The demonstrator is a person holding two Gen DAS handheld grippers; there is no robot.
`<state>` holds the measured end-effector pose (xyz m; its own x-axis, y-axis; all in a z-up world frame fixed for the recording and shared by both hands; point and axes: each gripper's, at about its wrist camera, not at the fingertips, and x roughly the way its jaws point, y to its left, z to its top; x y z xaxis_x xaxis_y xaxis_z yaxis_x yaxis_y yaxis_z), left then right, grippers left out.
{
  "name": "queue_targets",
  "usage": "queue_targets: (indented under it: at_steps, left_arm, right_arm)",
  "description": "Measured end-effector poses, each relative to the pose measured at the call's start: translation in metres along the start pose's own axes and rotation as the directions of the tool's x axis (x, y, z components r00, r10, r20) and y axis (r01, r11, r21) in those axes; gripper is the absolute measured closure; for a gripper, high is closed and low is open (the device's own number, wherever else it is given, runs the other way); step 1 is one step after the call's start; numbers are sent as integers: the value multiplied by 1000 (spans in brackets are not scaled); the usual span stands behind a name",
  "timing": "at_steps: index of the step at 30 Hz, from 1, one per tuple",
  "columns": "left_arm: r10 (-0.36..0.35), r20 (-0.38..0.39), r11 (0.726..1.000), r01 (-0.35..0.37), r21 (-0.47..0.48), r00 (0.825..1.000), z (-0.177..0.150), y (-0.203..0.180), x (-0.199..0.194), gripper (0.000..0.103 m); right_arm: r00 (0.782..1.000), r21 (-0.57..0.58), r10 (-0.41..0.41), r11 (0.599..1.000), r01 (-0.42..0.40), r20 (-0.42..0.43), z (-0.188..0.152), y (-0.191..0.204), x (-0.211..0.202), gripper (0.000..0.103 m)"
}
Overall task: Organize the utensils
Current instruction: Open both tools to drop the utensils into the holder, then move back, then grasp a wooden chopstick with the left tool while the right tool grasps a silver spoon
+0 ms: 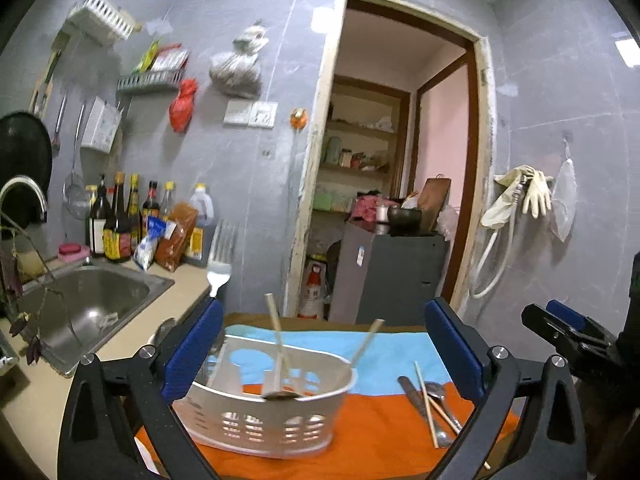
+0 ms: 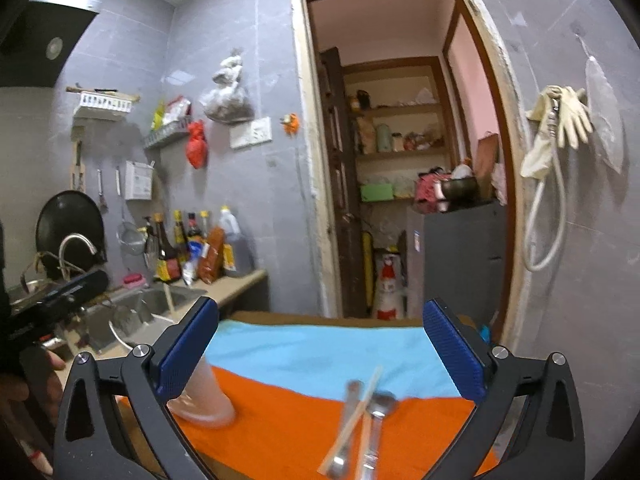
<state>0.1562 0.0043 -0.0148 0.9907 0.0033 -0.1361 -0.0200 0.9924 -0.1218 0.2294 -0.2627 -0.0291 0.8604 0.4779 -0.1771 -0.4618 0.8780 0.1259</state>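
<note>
Bench (image 1: 392,440) under an orange and blue cloth (image 1: 360,432), in front of you in both wrist views. To its left, a steel sink (image 1: 92,308) set into the kitchen counter, bottles lined against the wall behind it.

White slotted basket (image 1: 272,408) stands on the cloth, on the left side of the bench. Two chopsticks (image 1: 276,332) lean upright inside it, and a fork (image 1: 219,272) sticks up at its left end, tines up.

Right of the basket, apart from it, loose utensils lie in a small heap on the orange part: a knife (image 1: 412,394), a spoon (image 1: 434,390) and a chopstick (image 1: 426,404) crossing them. In the right wrist view this heap is blurred.

Your left tool (image 1: 324,344) is released, jaws spread wide with the basket seen between them, pads touching nothing. Your right tool (image 2: 320,344) is also released, jaws wide, nothing gripped, above the loose heap.
</note>
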Motion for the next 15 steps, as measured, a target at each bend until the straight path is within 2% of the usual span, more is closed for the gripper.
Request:
queue_targets:
  at_steps: [4,9,12,15]
  left_arm:
    - [-22,-13,999,22,25,1000,-9,-24,0,4]
    - [-60,-98,997,64,38,993,-30,-56,14,4]
    - [-89,-154,994,98,54,984,-46,-75,26,4]
    - [-108,-234,991,124,51,966,-62,-90,43,4]
  right_arm:
    - [998,-1,-32,999,32,-45,-7,-27,-10,0]
    - [991,5,-58,998,59,-120,-23,-58,-11,0]
    - [982,15,-71,997,75,-172,-36,-77,-8,0]
    - [970,38,-79,995,90,-229,-48,-96,-2,0]
